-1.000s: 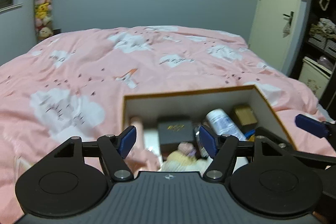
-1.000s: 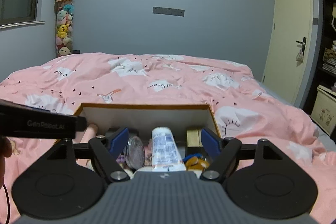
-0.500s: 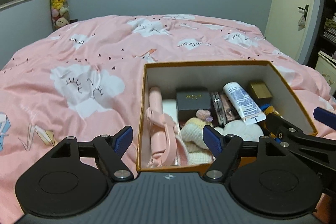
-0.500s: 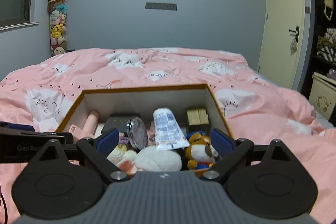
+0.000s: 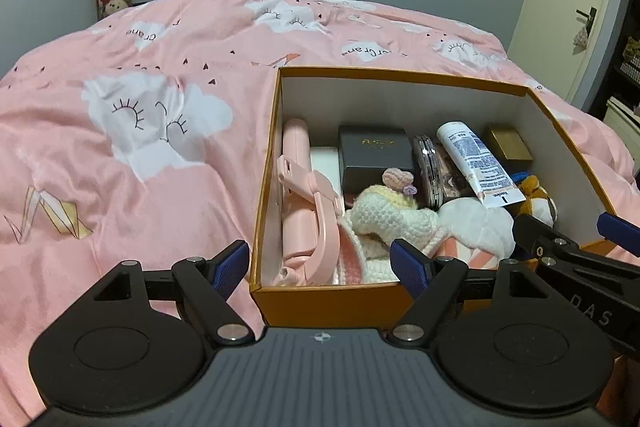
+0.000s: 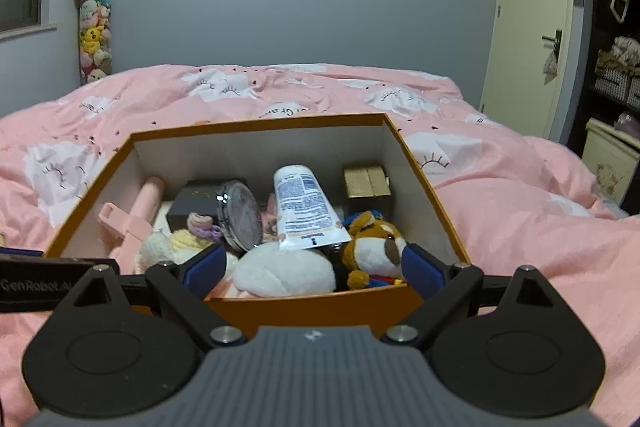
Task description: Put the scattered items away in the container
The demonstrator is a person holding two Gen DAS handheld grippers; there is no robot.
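Note:
An orange cardboard box (image 5: 400, 73) (image 6: 256, 121) sits on the pink bed. It holds a pink stick holder (image 5: 304, 195), a dark gift box (image 5: 374, 157), a white tube (image 5: 478, 163) (image 6: 304, 205), a round mirror (image 6: 240, 215), a gold box (image 6: 366, 181), a crocheted toy (image 5: 390, 213), a white plush (image 6: 284, 269) and a brown plush dog (image 6: 376, 249). My left gripper (image 5: 320, 263) is open and empty at the box's near left corner. My right gripper (image 6: 312, 267) is open and empty at the near wall.
The pink quilt (image 5: 140, 131) with cloud prints surrounds the box. A column of plush toys (image 6: 94, 15) hangs in the far left corner. A door (image 6: 528, 27) and shelves (image 6: 616, 39) stand at the right. The right gripper shows in the left wrist view (image 5: 568, 247).
Both grippers have drawn back and up from the box, so its whole inside now shows. Both stay open and empty. The items in the box have not moved.

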